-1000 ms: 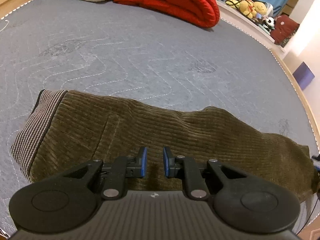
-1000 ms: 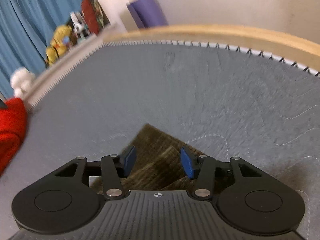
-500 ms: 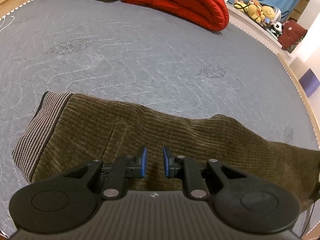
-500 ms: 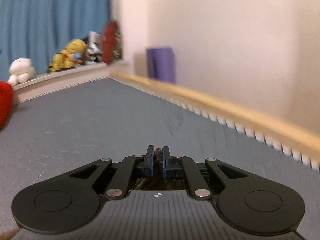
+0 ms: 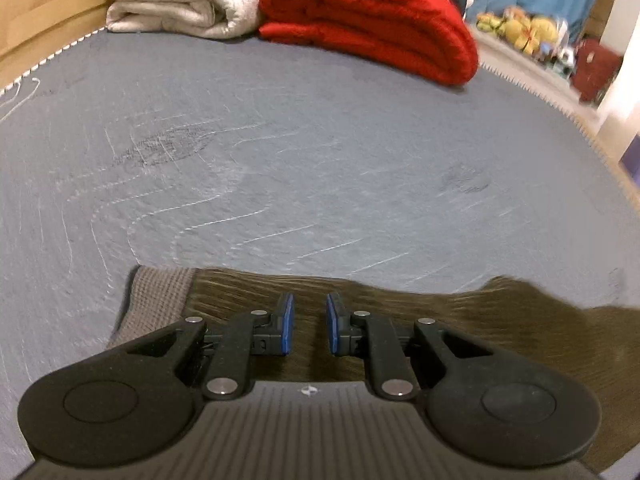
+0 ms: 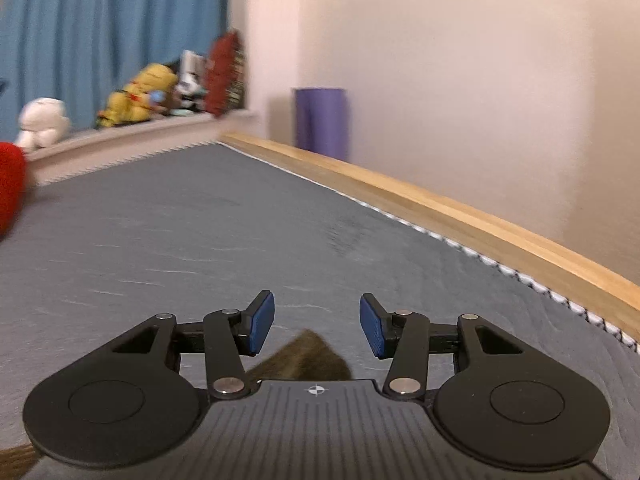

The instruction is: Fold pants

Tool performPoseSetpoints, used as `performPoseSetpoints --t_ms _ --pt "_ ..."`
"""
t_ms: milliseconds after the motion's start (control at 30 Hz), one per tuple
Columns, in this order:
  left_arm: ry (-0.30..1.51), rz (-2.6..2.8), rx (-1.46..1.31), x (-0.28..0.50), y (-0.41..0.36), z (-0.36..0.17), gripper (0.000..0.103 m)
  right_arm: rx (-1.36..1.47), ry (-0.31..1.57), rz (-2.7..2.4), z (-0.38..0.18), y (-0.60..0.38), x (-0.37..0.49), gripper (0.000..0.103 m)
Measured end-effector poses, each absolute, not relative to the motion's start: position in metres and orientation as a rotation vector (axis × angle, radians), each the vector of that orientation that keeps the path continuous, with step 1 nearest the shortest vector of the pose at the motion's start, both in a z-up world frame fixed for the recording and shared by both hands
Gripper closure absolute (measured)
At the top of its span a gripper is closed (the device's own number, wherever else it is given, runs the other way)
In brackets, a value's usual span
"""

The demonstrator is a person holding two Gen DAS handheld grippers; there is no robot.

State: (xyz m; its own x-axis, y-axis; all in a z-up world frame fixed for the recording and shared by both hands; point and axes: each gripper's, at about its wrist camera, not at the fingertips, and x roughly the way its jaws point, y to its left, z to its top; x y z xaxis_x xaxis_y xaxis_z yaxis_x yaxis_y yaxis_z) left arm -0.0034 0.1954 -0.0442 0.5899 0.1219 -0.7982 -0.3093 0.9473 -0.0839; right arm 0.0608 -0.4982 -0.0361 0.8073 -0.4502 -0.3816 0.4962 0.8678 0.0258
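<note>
Half a second ago the right gripper [image 6: 317,326] was pinched on the pants [image 5: 500,320]; its jaws have just been opening and hold nothing, a pant corner below them. The left gripper [image 5: 309,326] (narrow gap, nothing gripped) has slid toward the waistband [image 5: 160,300], tilted down over the pants along the mattress [image 5: 280,160] near edge.

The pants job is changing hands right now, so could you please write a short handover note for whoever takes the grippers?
Left gripper: jaws a narrow gap apart, nothing between them, over the brown corduroy pants near the grey waistband.
Right gripper: jaws have just been opening, nothing gripped; a corner of the pants lies below it.
Pants lie stretched out on the grey mattress, legs apparently already stacked.
Left: probably fold them across their length, hem end to waistband.
</note>
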Motion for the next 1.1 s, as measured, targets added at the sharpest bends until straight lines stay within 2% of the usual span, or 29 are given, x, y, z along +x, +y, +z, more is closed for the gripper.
performPoseSetpoints --t_ms 33,67,167,333,400,467,500,567,700,800,833,867,900,933,1100 --pt "0.944 0.289 -0.173 0.002 0.201 -0.055 0.096 0.13 0.378 -0.477 -0.033 -0.495 0.057 0.051" --pt "0.995 0.307 -0.157 0.008 0.209 -0.069 0.1 0.141 0.389 -0.448 -0.031 -0.493 0.052 0.049" --pt "1.012 0.309 -0.256 0.008 0.222 -0.078 0.1 0.202 0.472 -0.422 -0.022 -0.489 0.05 0.048" --pt "0.907 0.32 -0.158 -0.002 0.19 -0.04 0.098 0.434 0.674 -0.531 -0.042 -0.511 0.025 0.048" --pt "0.898 0.358 -0.099 -0.002 0.188 -0.04 0.096 0.457 0.74 -0.593 -0.054 -0.519 0.014 0.049" --pt "0.979 0.421 -0.078 0.002 0.2 -0.059 0.096 0.438 0.77 -0.614 -0.063 -0.525 0.007 0.065" --pt "1.001 0.413 -0.111 0.002 0.206 -0.067 0.095 0.421 0.78 -0.622 -0.065 -0.528 0.005 0.071" --pt "0.987 0.413 -0.101 0.001 0.203 -0.063 0.095 0.394 0.789 -0.64 -0.067 -0.529 0.002 0.094" --pt "0.906 0.325 -0.17 -0.013 0.182 -0.034 0.083 0.439 0.752 -0.659 -0.059 -0.526 -0.013 0.095" --pt "0.846 0.213 -0.14 -0.016 0.149 -0.016 0.077 0.473 0.691 -0.675 -0.049 -0.522 -0.028 0.077" --pt "0.84 0.179 -0.134 -0.014 0.139 -0.016 0.077 0.462 0.677 -0.697 -0.046 -0.519 -0.03 0.059" --pt "0.841 0.145 -0.132 -0.01 0.129 -0.017 0.077 0.444 0.67 -0.73 -0.044 -0.516 -0.032 0.036" --pt "0.846 0.113 -0.131 -0.008 0.118 -0.018 0.077 0.438 0.666 -0.748 -0.044 -0.517 -0.034 0.028" --pt "0.851 0.083 -0.129 -0.005 0.107 -0.021 0.077 0.445 0.669 -0.749 -0.046 -0.517 -0.035 0.023" --pt "0.885 -0.008 -0.067 0.013 0.057 -0.038 0.077 0.526 0.764 -0.699 -0.068 -0.524 -0.031 0.024"
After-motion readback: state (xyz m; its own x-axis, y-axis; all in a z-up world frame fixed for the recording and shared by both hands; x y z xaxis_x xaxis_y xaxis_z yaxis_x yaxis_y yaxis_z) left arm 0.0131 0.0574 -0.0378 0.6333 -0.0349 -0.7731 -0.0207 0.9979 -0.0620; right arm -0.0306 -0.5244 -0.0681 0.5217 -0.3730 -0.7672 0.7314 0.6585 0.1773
